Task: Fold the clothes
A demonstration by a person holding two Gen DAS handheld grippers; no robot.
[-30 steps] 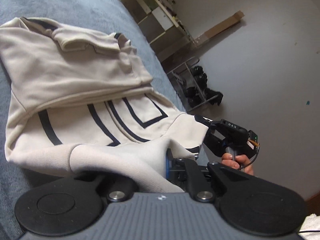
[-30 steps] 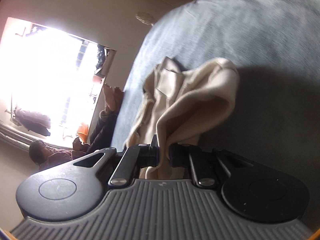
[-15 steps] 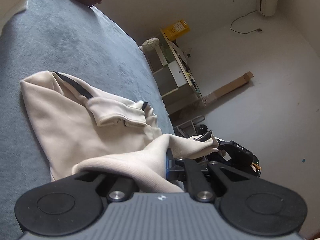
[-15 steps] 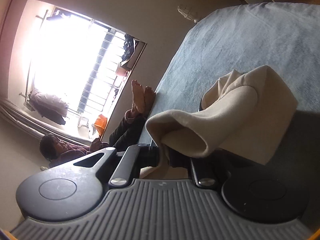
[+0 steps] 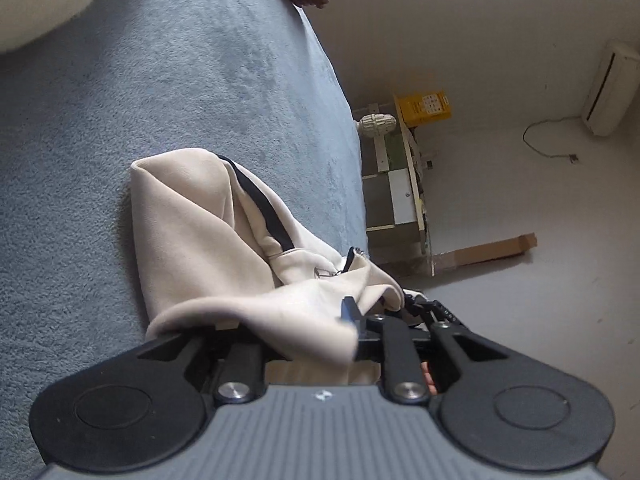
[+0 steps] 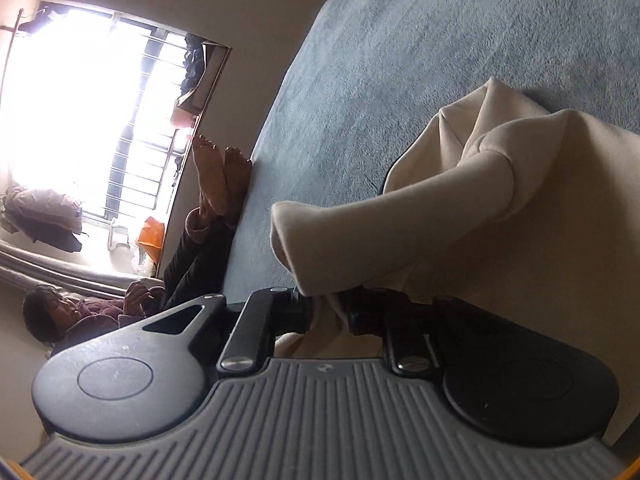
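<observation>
Cream hoodie [image 5: 200, 240] folded over on bed [image 5: 120, 100]; my left gripper [image 5: 312, 320] and right gripper [image 6: 328, 312] jaws are opening, cloth between them. Release step; next, withdraw cleanly.

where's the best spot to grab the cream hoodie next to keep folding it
Probably the far folded edge of the cream hoodie, coming in low over the blue blanket from beyond it. That edge lies flat and thick on the bed, while the near hem is bunched at the left gripper, whose jaws are opening.

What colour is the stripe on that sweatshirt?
Black stripe on the cream sweatshirt; clearest from the left wrist.
</observation>
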